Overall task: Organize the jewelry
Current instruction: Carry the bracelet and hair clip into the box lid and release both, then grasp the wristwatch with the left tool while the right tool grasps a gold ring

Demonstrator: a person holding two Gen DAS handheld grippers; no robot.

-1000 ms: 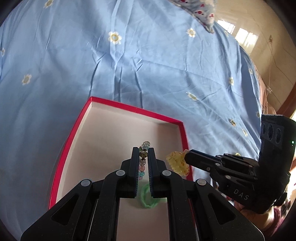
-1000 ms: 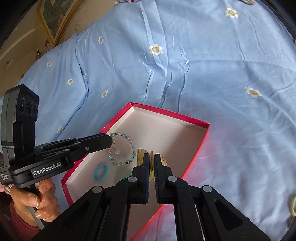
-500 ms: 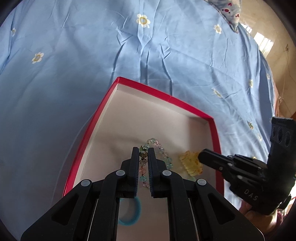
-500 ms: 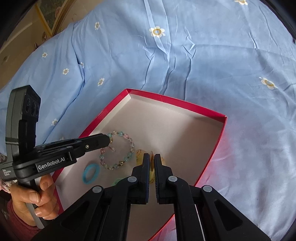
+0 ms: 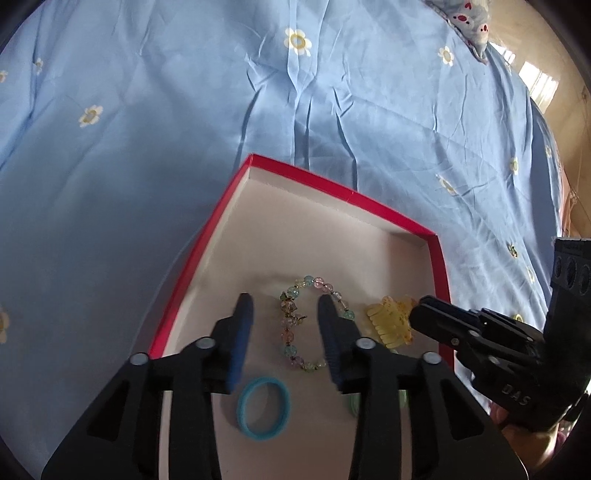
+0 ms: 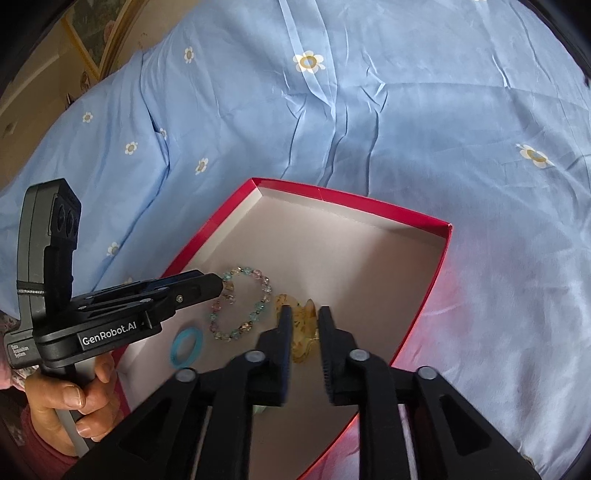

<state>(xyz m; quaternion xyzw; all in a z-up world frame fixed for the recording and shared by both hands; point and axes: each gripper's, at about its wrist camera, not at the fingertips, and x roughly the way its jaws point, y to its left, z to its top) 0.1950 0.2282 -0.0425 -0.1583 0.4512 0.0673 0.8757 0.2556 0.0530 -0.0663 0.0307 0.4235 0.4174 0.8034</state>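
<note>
A red box (image 5: 295, 173) with a pale floor lies on the blue bed sheet; it also shows in the right wrist view (image 6: 351, 199). A beaded bracelet (image 5: 291, 325) lies on the box floor between the fingers of my open left gripper (image 5: 284, 306); it also shows in the right wrist view (image 6: 258, 310). A yellow hair claw (image 5: 391, 321) lies beside it, between the fingers of my open right gripper (image 6: 303, 314), seen there too (image 6: 303, 332). A blue ring band (image 5: 263, 408) lies nearer, also in the right wrist view (image 6: 185, 348). A green band (image 5: 354, 404) is partly hidden.
The blue sheet (image 5: 184, 110) with white daisies spreads all round the box, creased behind it (image 6: 369, 110). A patterned pillow (image 5: 469, 18) lies at the far right. A person's hand (image 6: 74, 398) holds the left gripper's handle.
Both grippers have opened: the left let go of the bracelet and the right let go of the hair claw, and both items now lie on the box floor.
</note>
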